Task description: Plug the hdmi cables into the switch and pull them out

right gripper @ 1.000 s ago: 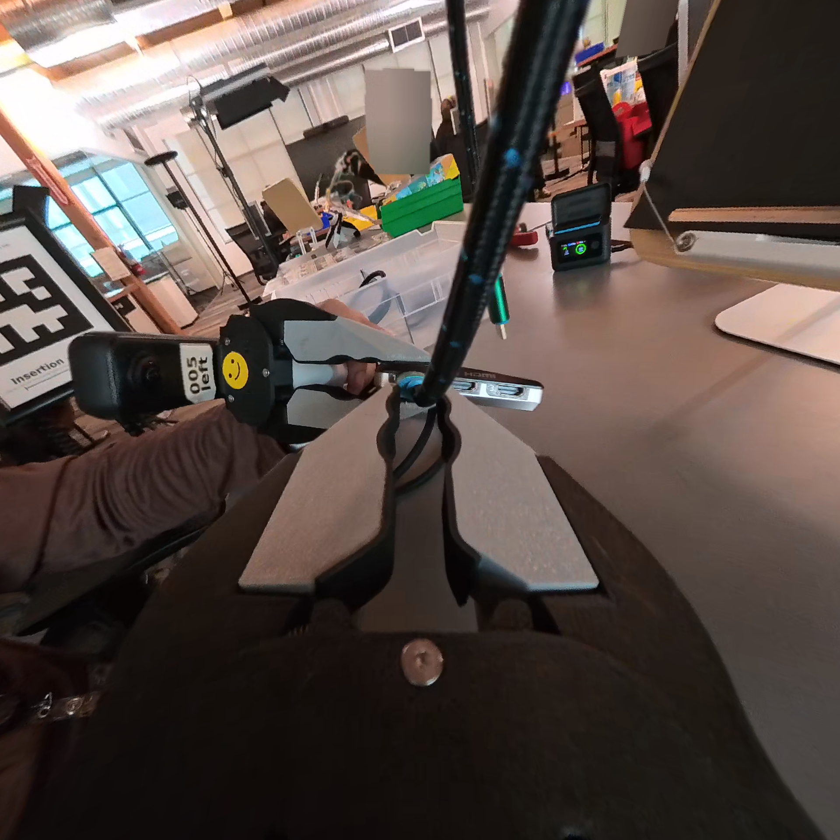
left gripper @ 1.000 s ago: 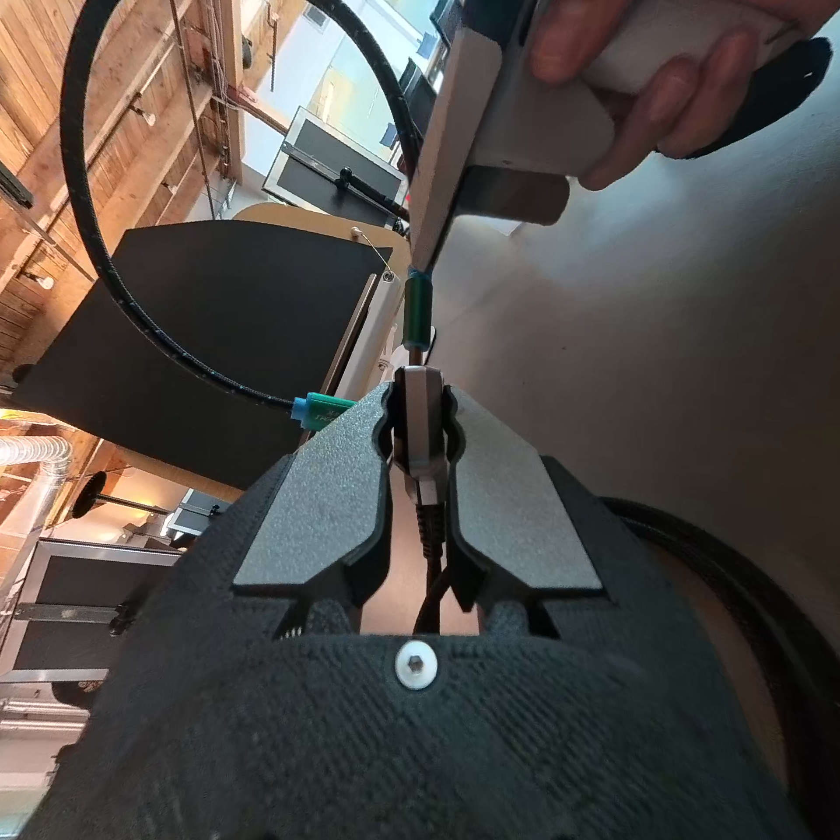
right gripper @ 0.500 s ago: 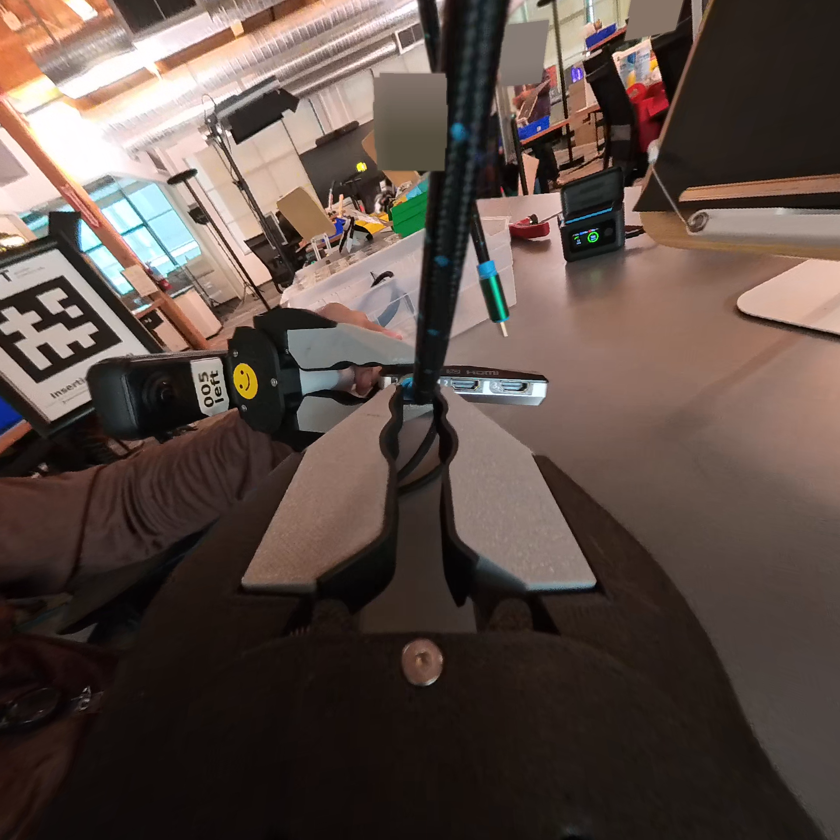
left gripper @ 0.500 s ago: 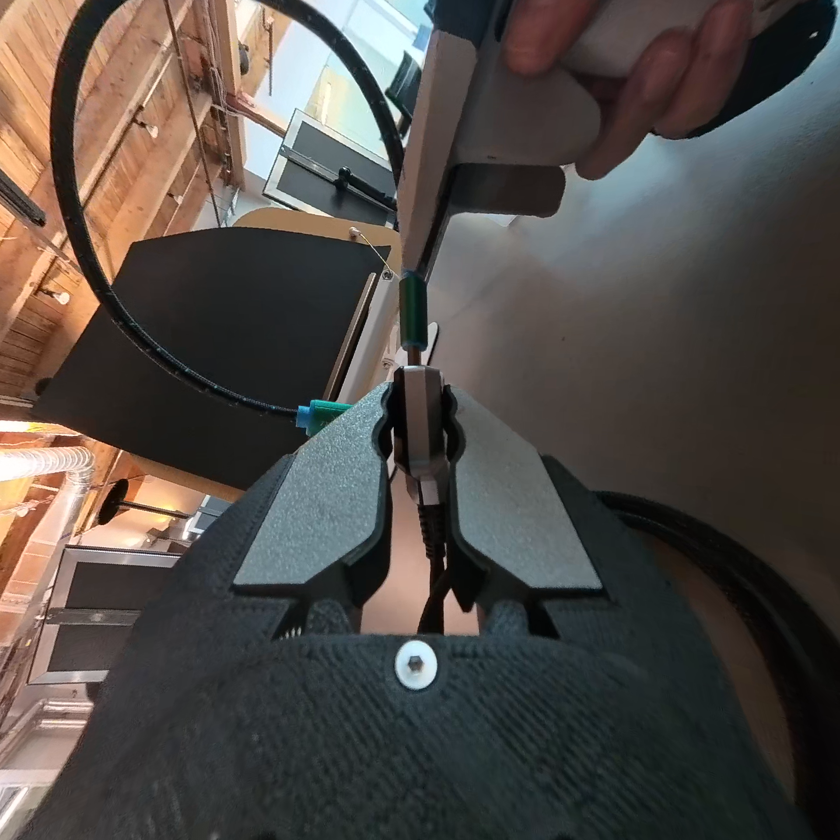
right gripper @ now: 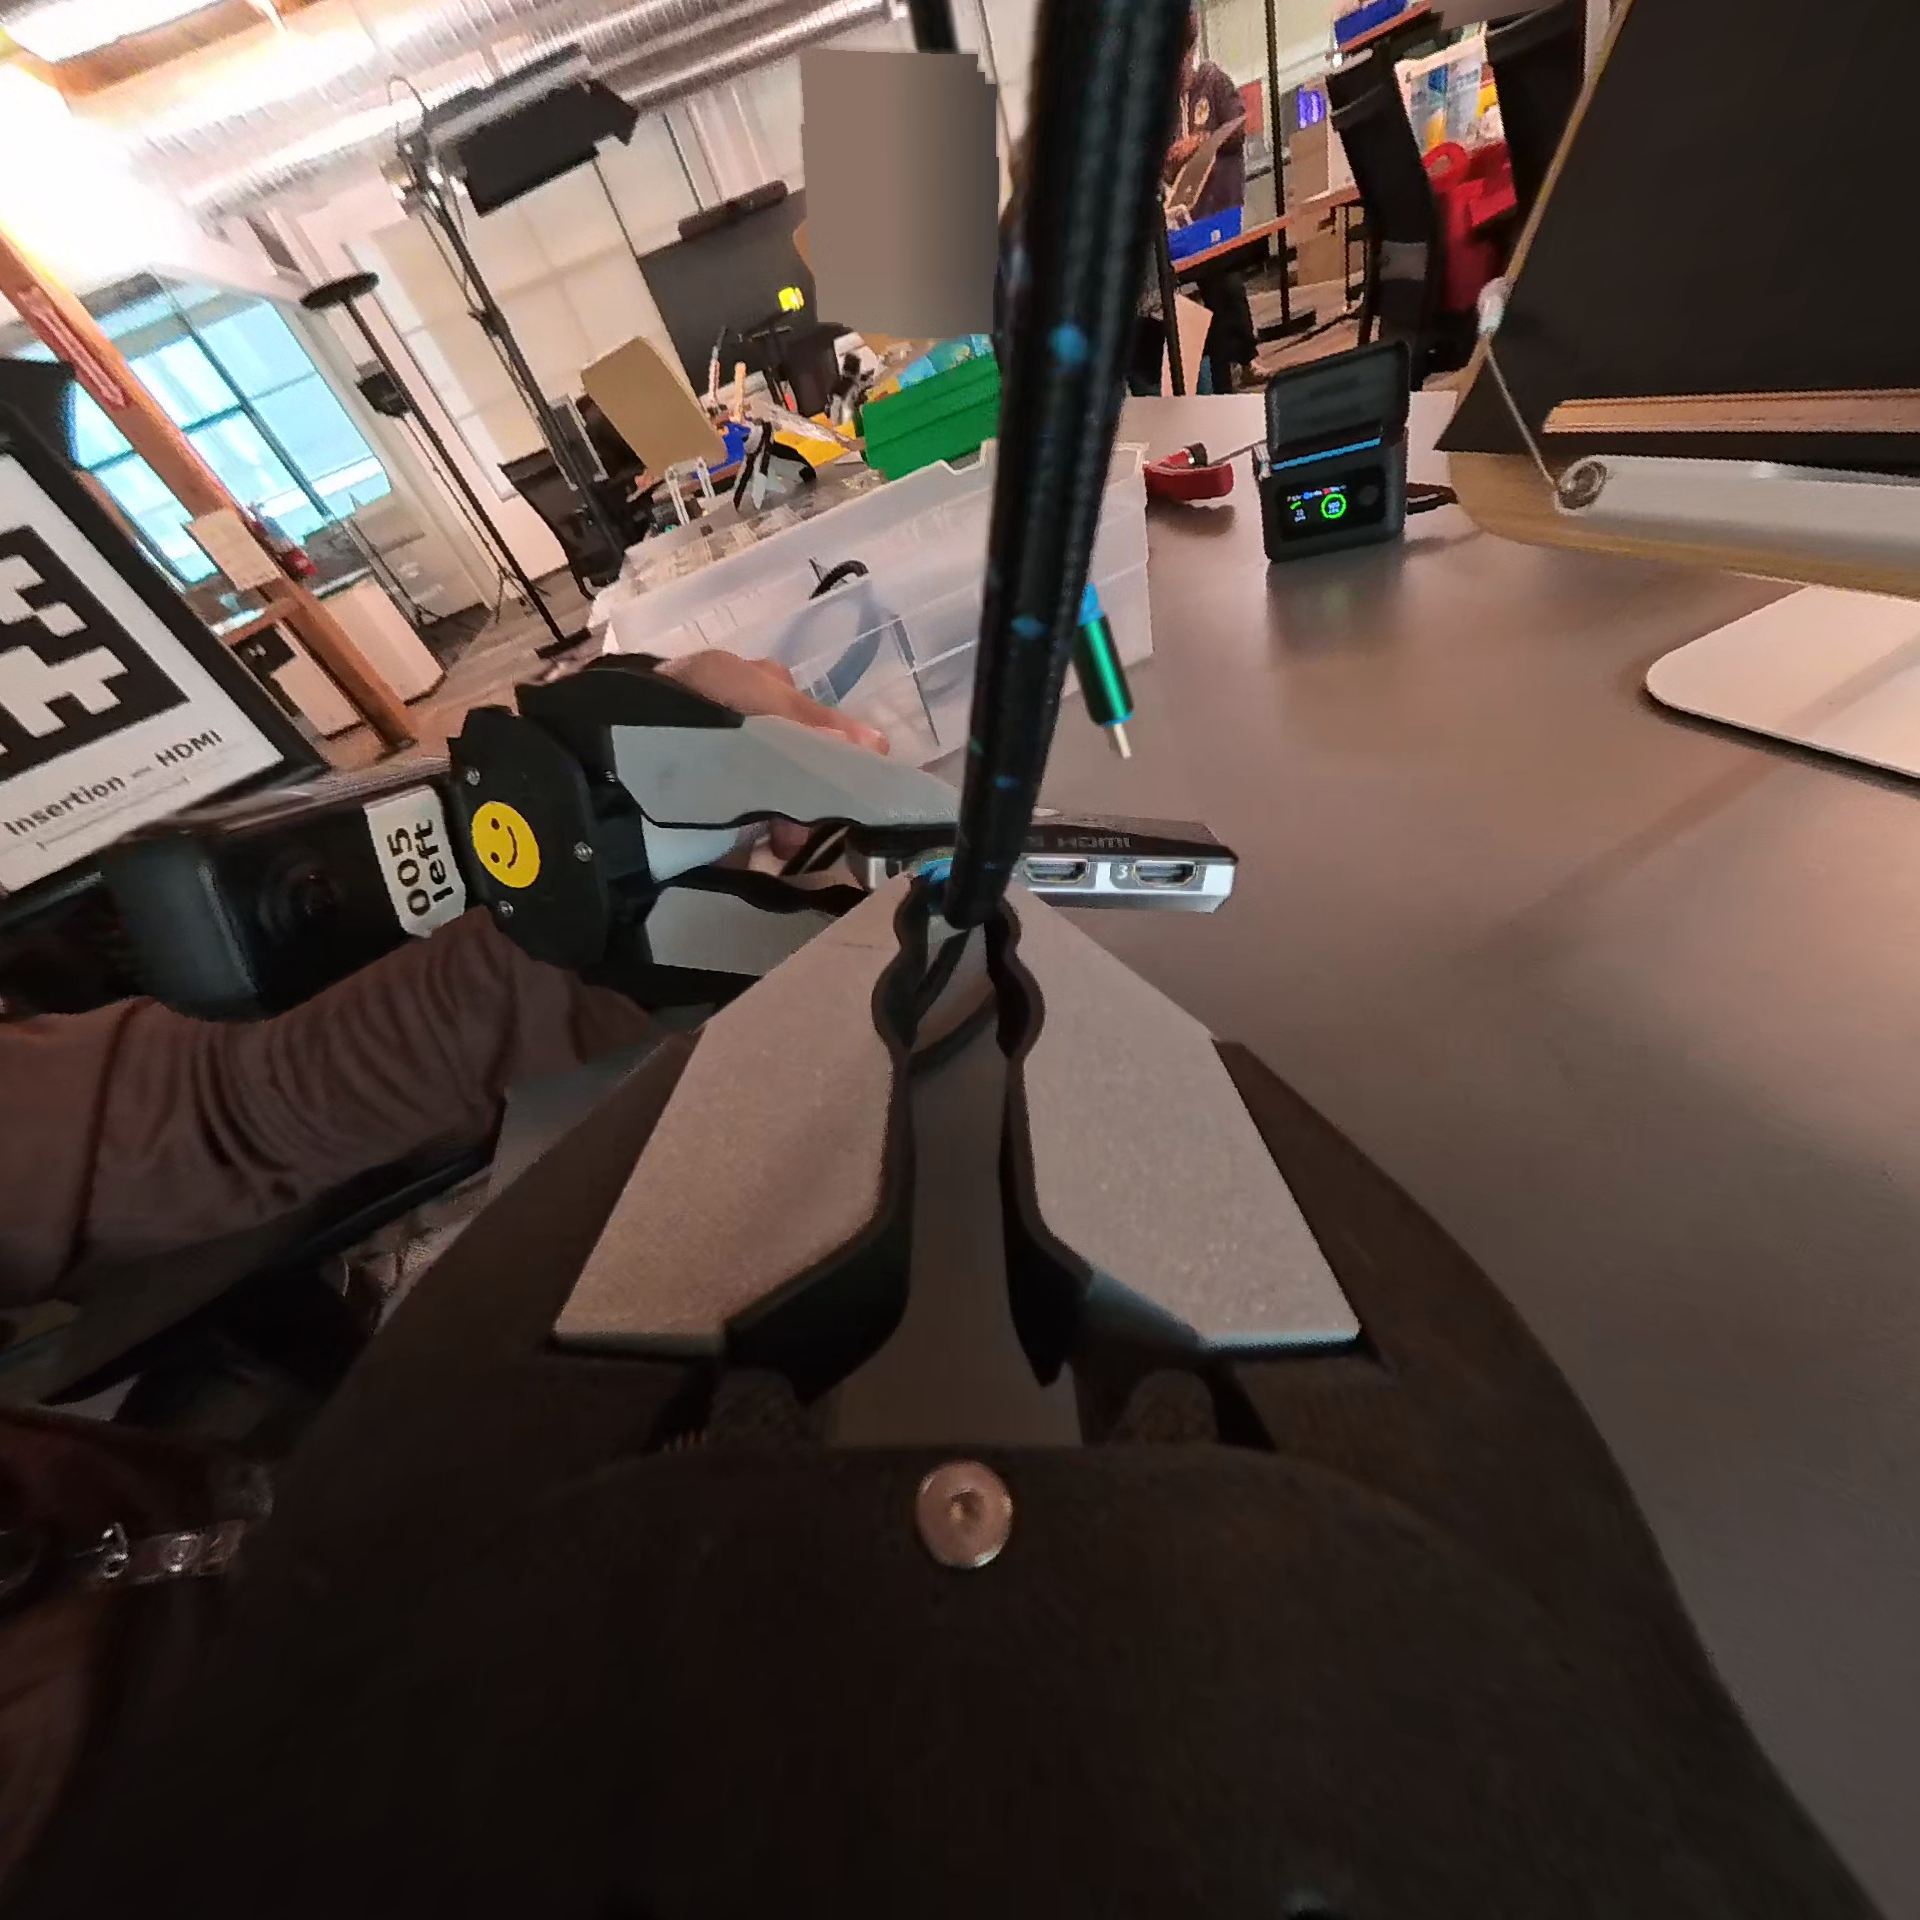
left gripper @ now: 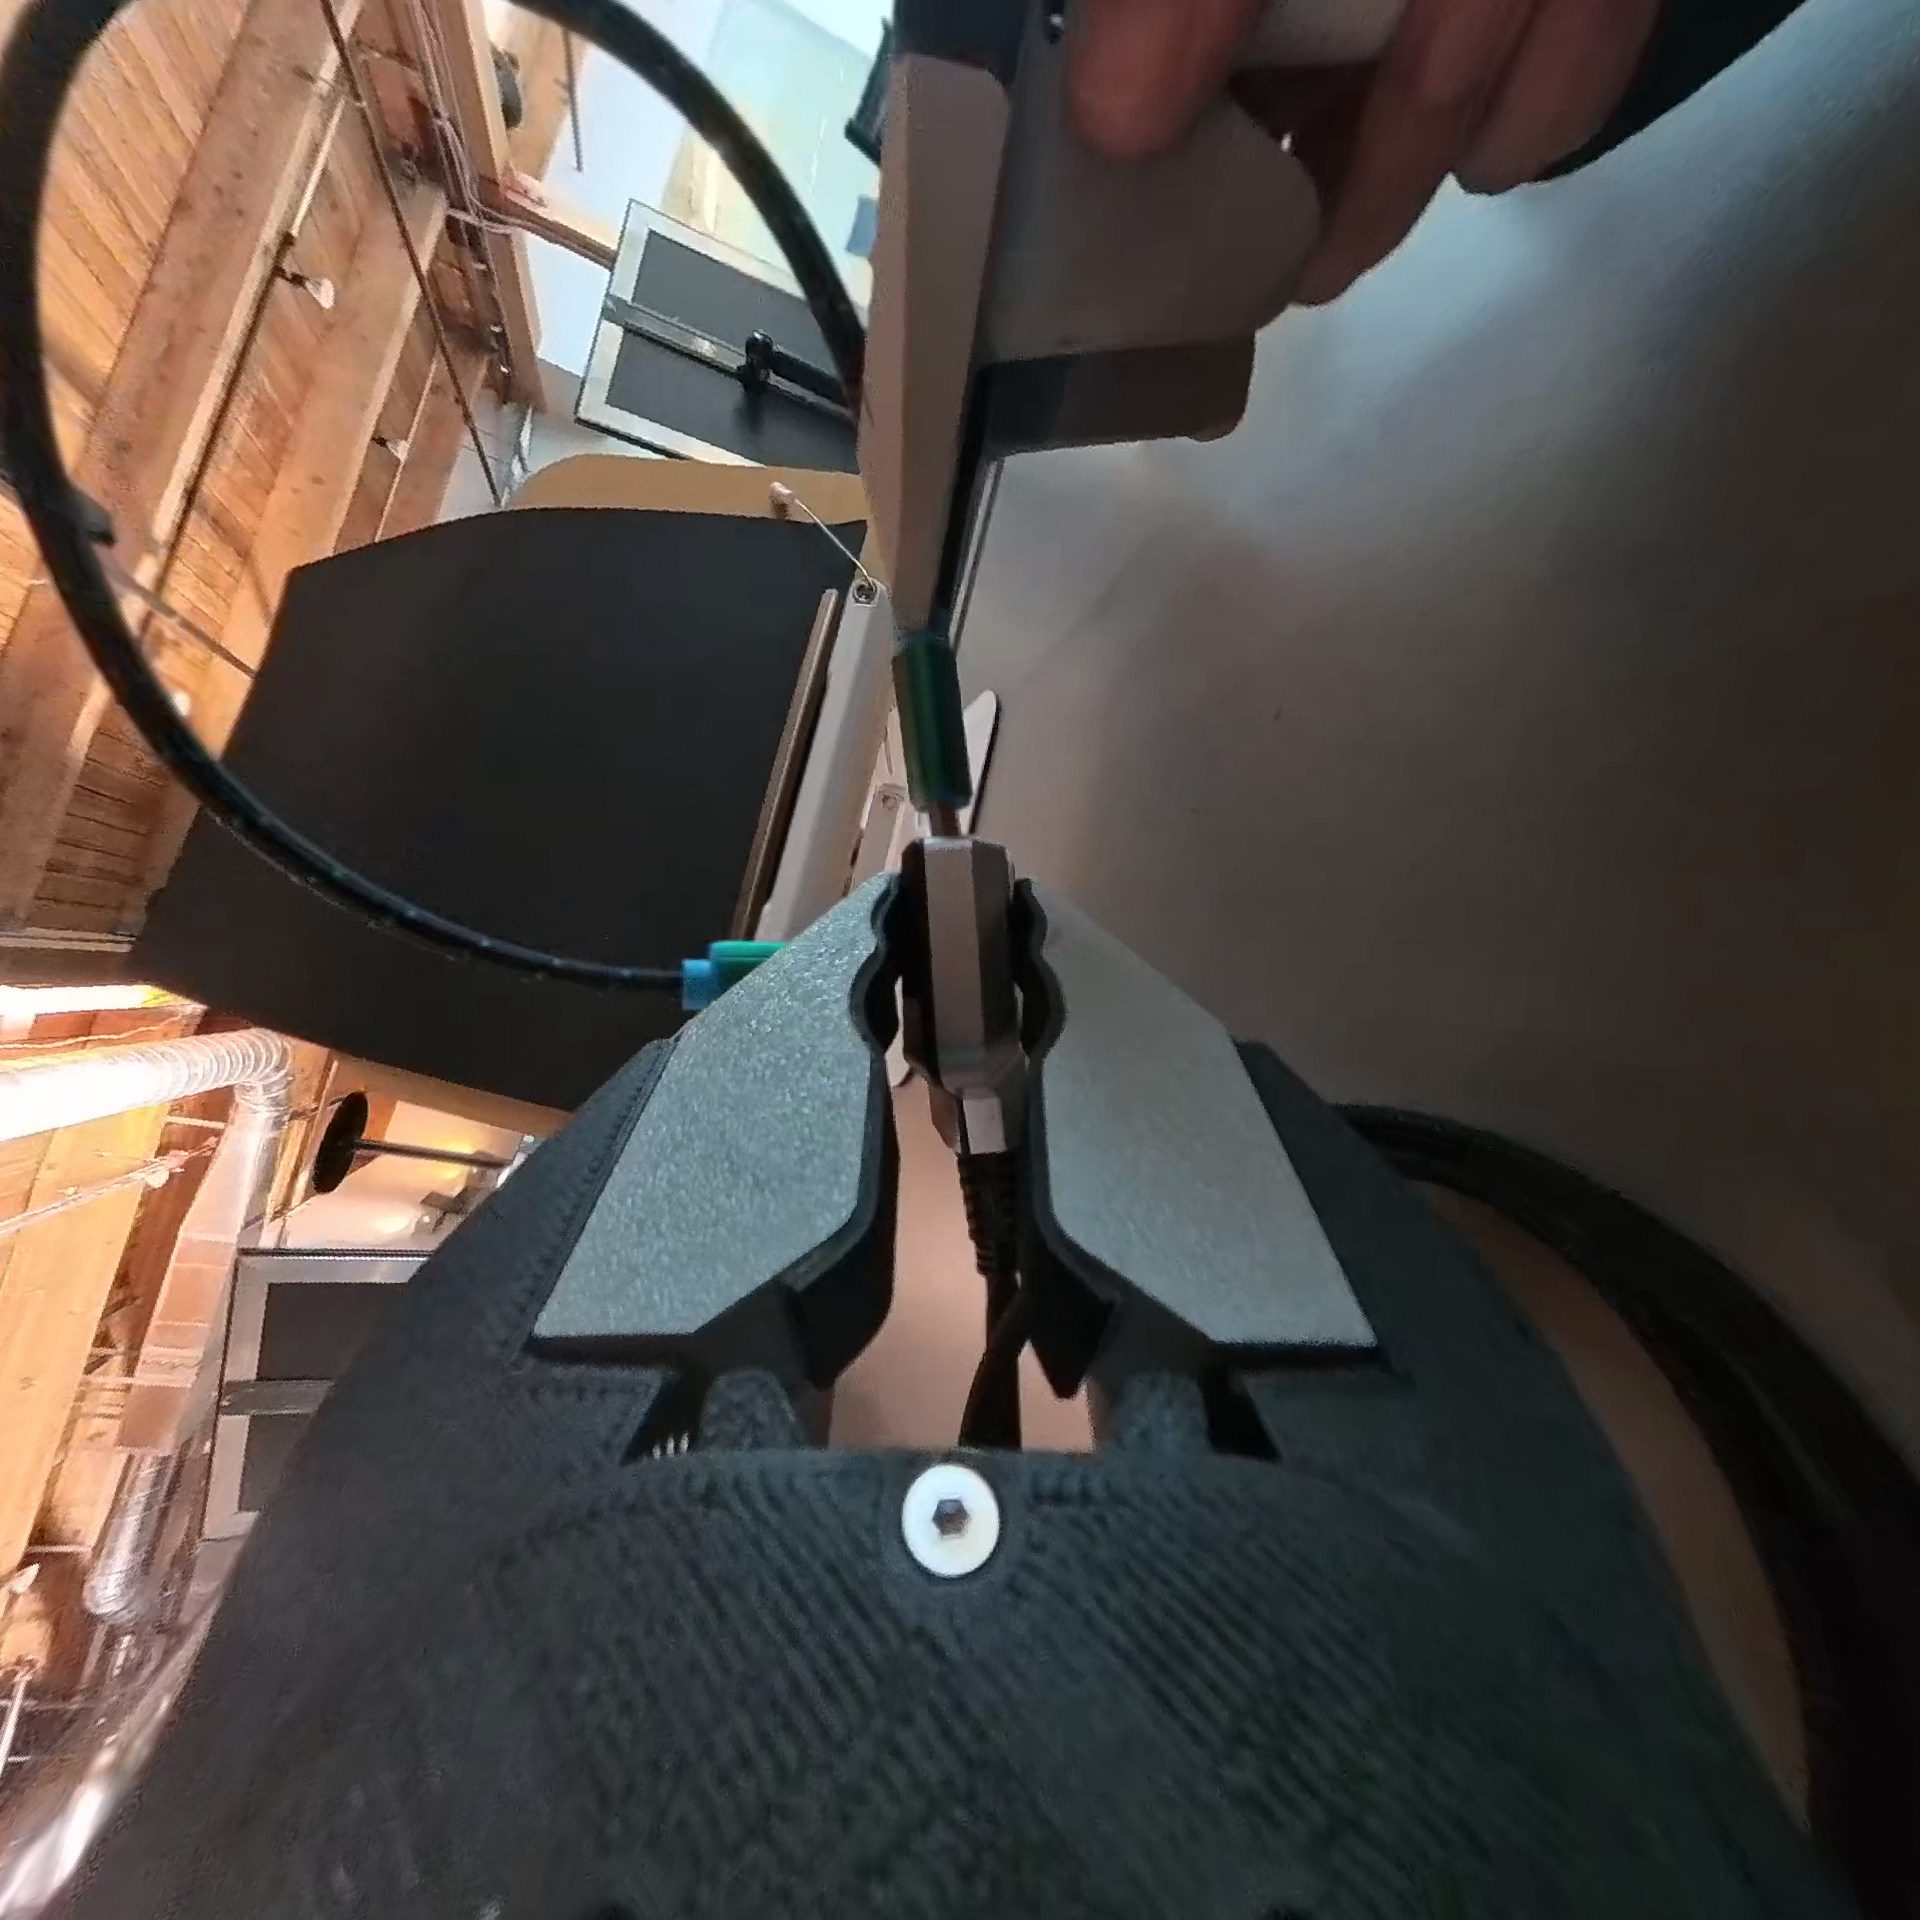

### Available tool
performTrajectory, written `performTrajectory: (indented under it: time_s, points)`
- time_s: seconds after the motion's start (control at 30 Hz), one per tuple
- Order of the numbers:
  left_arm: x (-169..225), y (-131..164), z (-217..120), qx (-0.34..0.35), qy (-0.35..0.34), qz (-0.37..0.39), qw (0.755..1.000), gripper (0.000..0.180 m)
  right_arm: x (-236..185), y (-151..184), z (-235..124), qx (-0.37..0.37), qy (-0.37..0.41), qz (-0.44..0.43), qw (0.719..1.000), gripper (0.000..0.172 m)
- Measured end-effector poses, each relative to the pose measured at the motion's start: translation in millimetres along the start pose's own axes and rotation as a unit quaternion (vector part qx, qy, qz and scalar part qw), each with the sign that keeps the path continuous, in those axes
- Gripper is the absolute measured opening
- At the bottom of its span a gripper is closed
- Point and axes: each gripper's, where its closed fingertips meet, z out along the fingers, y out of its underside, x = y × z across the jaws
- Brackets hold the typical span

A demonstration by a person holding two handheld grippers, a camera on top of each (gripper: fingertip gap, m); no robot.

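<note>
HDMI switch (right gripper: 1081, 868), a slim silver metal bar with a dark top, is held level above the grey tabletop (right gripper: 1558, 935), clamped at 1 end between the pressing pads of the left gripper (left gripper: 961, 966). 2 bare ports face the right wrist camera. Black braided cable with blue flecks (right gripper: 1049, 468) rises steeply from the right gripper (right gripper: 951, 935), whose fingers are closed on it just below the switch's front. Its free green metallic plug (right gripper: 1101, 675) hangs behind.
</note>
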Motion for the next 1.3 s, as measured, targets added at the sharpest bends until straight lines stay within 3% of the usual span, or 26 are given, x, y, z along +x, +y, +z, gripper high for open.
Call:
performTrajectory:
  time_s: [0.43,0.8,1.1,1.3]
  points:
    - [4,-1,1,-0.016,0.02,-0.041,0.999,0.017,0,3,0,-0.011,0.009,-0.028,1.0,0.007]
    - [12,4,5,-0.044,0.028,-0.027,0.998,0.017,4,10,1,-0.037,0.016,-0.024,0.999,0.008]
    - [3,-2,7,0.016,0.05,-0.137,0.989,0.018,7,-3,0,0.002,0.002,0.003,1.0,0.007]
    - [1,-1,3,0.019,0.028,-0.095,0.995,0.018,3,-4,-10,0.005,-0.001,-0.028,1.0,0.016]
